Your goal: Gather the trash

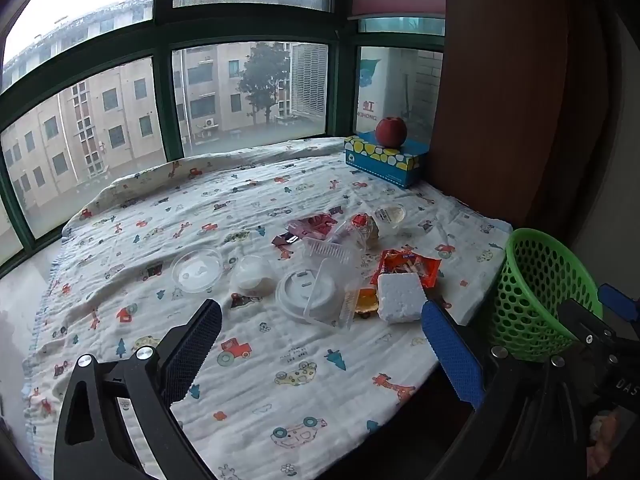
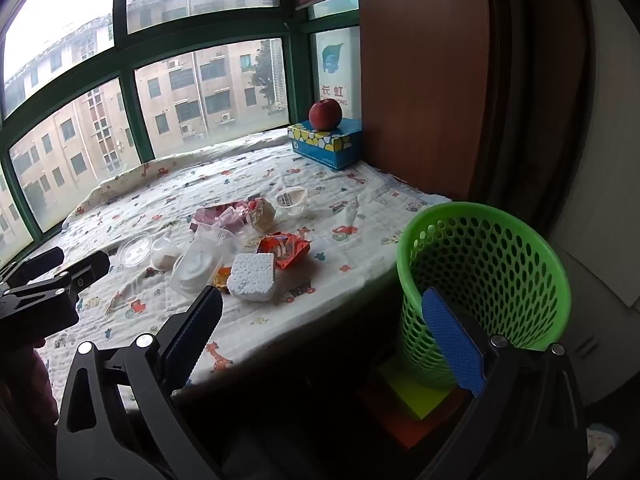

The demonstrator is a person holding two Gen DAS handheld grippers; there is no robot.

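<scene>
A heap of trash lies on the cartoon-print cloth (image 1: 248, 380): a white foam block (image 1: 402, 296) (image 2: 253, 276), an orange snack wrapper (image 1: 408, 266) (image 2: 284, 248), a white cup lid (image 1: 308, 292), a clear plastic tray (image 1: 328, 252), a clear round lid (image 1: 197, 270), a pink wrapper (image 1: 312, 226) and a small pudding cup (image 1: 390, 216). A green perforated basket (image 1: 536, 280) (image 2: 480, 264) stands off the cloth's right edge, nothing visible inside. My left gripper (image 1: 320, 314) hovers open before the heap. My right gripper (image 2: 320, 298) is open, empty, between cloth edge and basket.
A red apple (image 2: 325, 115) rests on a blue tissue box (image 2: 326, 144) in the far right corner. Green-framed windows (image 1: 160, 92) line the back; a brown wooden panel (image 2: 420, 80) rises on the right. Coloured mats (image 2: 412, 400) lie under the basket.
</scene>
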